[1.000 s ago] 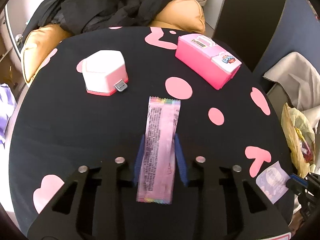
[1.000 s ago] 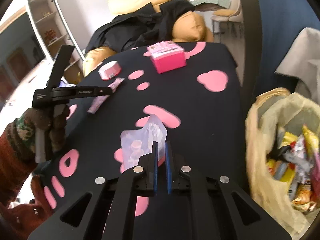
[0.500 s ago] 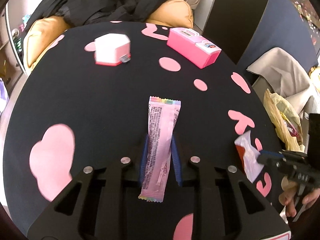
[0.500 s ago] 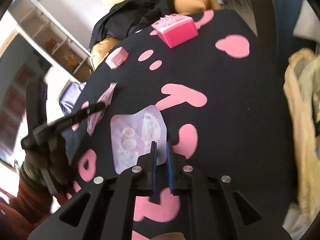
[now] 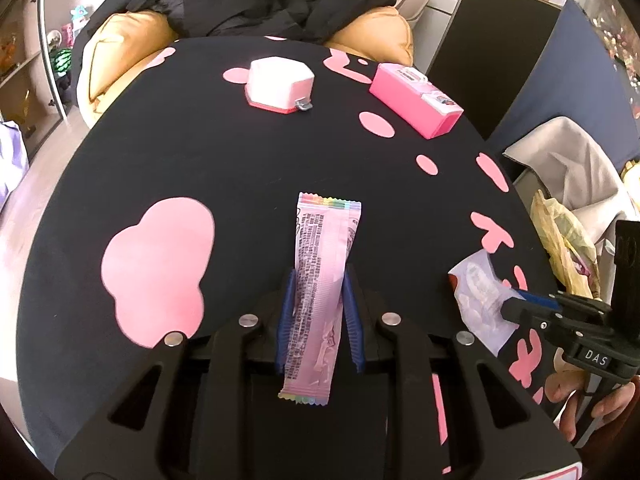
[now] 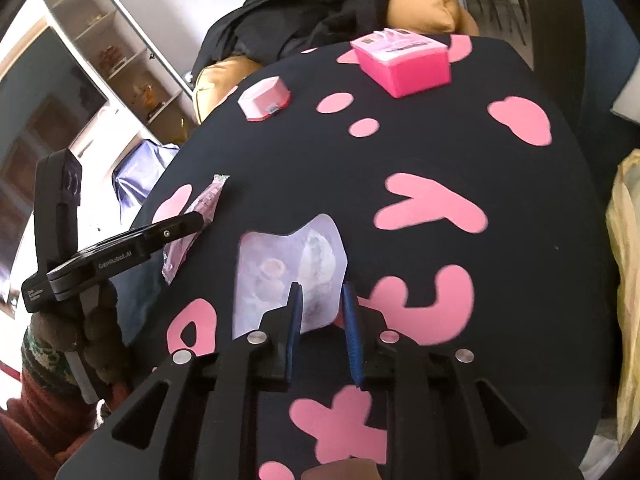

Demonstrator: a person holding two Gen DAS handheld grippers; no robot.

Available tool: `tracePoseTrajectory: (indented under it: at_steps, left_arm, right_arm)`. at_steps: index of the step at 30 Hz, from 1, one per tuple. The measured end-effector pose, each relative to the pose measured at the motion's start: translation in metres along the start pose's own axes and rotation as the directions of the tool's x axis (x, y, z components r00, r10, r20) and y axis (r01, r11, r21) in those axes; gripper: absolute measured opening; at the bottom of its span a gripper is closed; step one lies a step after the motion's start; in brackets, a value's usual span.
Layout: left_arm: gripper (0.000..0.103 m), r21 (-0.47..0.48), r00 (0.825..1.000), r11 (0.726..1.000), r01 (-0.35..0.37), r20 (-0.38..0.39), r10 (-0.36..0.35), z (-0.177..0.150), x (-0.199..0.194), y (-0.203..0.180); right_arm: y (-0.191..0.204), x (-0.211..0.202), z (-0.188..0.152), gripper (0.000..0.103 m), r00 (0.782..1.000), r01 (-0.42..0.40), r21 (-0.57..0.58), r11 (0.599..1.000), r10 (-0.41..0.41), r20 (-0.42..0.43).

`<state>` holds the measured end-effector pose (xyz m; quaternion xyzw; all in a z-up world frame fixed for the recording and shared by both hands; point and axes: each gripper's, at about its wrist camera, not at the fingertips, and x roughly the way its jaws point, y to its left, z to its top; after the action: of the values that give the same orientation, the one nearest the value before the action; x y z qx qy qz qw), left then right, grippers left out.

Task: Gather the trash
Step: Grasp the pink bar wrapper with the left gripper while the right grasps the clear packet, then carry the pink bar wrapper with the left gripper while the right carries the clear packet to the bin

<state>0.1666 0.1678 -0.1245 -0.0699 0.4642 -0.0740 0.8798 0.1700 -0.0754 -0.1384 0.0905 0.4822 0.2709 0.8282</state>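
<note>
My left gripper (image 5: pixel 318 280) is shut on a long pink snack wrapper (image 5: pixel 320 276) with rainbow ends, held above the black table; it also shows in the right wrist view (image 6: pixel 192 224). My right gripper (image 6: pixel 322 292) has its jaws apart, with a pale translucent wrapper (image 6: pixel 288 268) lying on the table between and ahead of them. In the left wrist view that pale wrapper (image 5: pixel 478 300) lies at the right gripper's tip (image 5: pixel 520 300). A yellow trash bag (image 5: pixel 568 248) with wrappers inside hangs off the table's right side, also at the right edge of the right wrist view (image 6: pixel 626 280).
The round black table (image 5: pixel 200 160) has pink shapes. A white and pink hexagonal box (image 5: pixel 280 84) and a pink carton (image 5: pixel 416 104) stand at the far side. An orange sofa with black clothes (image 5: pixel 260 4) lies behind. A grey cloth (image 5: pixel 568 168) lies to the right.
My right gripper's jaws have opened and the pale wrapper now lies on the table. My left gripper has drawn back toward the near edge with the pink wrapper.
</note>
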Motion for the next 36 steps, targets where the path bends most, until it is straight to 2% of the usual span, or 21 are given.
tracePoseTrajectory:
  at_steps: [4,10,14,19,26,33,36]
  left_arm:
    - [0.024,0.002,1.0,1.0,0.009,0.01,-0.009,-0.008,-0.005,0.002]
    - [0.024,-0.028,0.999,0.999,0.044,0.025,-0.043,-0.012,-0.009,0.009]
    - [0.024,-0.039,0.998,0.998,0.058,0.031,-0.057,-0.013,-0.009,0.011]
    - [0.024,-0.041,0.998,0.997,0.059,0.031,-0.058,-0.013,-0.009,0.012]
    - [0.024,-0.046,0.998,0.997,0.065,0.032,-0.063,-0.013,-0.009,0.013]
    - [0.024,-0.054,0.998,0.997,0.063,0.033,-0.062,-0.013,-0.008,0.014]
    - [0.023,-0.063,0.996,0.995,0.074,0.047,-0.072,-0.013,-0.01,0.014]
  right_arm:
    - [0.008,0.007,-0.002,0.024,0.999,0.037,-0.015,0.999,-0.036,0.039]
    - [0.01,0.011,0.004,0.024,0.998,0.058,-0.008,0.998,-0.058,0.013]
    - [0.023,0.011,-0.002,0.024,0.994,0.111,-0.137,0.984,-0.108,0.028]
    - [0.042,0.014,-0.014,0.024,0.974,0.227,-0.299,0.927,-0.213,0.081]
    - [0.031,0.01,-0.01,0.023,0.983,0.18,-0.24,0.954,-0.169,0.067]
    - [0.034,-0.002,-0.014,0.007,0.984,0.164,-0.255,0.953,-0.141,0.107]
    - [0.037,-0.015,-0.01,0.005,0.982,0.161,-0.262,0.952,-0.127,0.142]
